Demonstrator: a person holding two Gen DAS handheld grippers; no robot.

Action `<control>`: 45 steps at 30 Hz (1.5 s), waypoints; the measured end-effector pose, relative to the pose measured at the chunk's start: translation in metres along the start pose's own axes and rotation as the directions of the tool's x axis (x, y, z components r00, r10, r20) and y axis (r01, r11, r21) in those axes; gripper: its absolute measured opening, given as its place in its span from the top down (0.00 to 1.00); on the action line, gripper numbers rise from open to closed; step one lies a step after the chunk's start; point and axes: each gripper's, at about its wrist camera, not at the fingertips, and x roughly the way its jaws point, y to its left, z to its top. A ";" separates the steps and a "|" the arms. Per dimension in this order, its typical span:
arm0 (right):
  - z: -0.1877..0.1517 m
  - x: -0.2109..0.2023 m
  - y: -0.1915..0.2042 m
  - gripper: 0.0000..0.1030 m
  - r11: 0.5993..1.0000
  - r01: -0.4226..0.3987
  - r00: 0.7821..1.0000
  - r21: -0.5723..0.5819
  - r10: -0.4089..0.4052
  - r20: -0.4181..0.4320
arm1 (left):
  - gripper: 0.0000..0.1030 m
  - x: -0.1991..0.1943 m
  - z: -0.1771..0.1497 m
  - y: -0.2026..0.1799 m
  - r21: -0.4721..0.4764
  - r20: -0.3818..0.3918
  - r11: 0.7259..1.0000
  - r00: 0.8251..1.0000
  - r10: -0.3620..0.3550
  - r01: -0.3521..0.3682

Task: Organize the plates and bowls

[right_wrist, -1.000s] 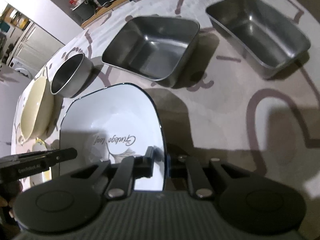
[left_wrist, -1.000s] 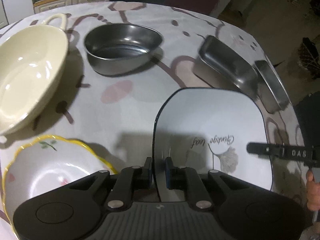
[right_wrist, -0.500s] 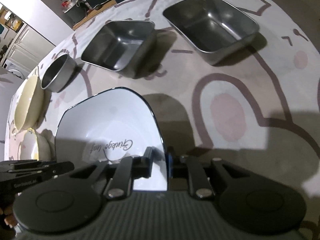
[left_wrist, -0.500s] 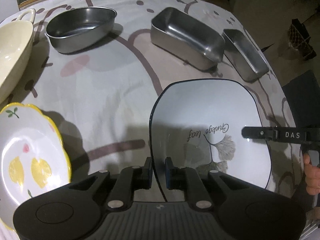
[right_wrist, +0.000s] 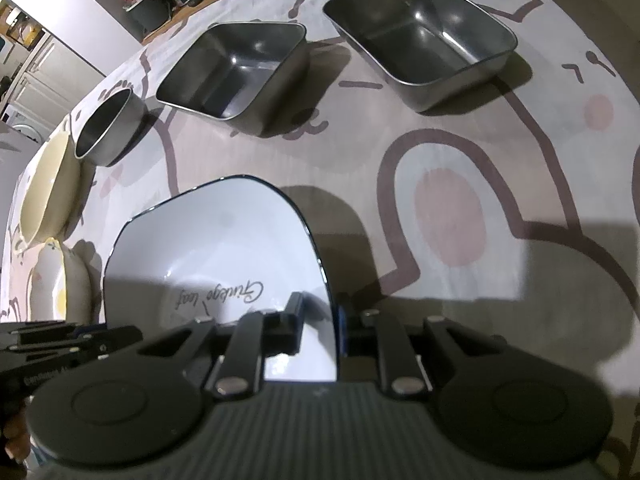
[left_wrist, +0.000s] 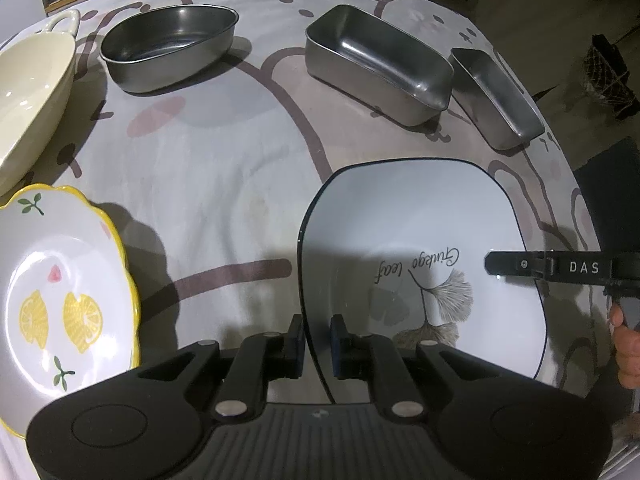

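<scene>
**Patterned cloth, cluttered room beyond**

A pale tablecloth (left_wrist: pixel 224 168) with brown looping lines and pink spots covers the bench. At far left, white cabinets (right_wrist: pixel 48 76) stand; a dark bin (right_wrist: pixel 150 16) sits on a wooden ledge.

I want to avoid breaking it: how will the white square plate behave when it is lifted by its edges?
The white square plate looks glazed and glossy, so it is probably slippery between narrow pads. It seems rigid ceramic, likely fragile if dropped. The left tongs and right tongs straddle opposite rims, so it may tilt if one side loosens.
</scene>
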 end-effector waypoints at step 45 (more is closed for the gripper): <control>-0.060 -0.088 0.006 0.00 0.989 0.054 0.977 -0.134 -0.025 0.212 | 0.00 -0.093 -0.047 -0.018 0.108 0.225 0.993 0.974 0.017 -0.043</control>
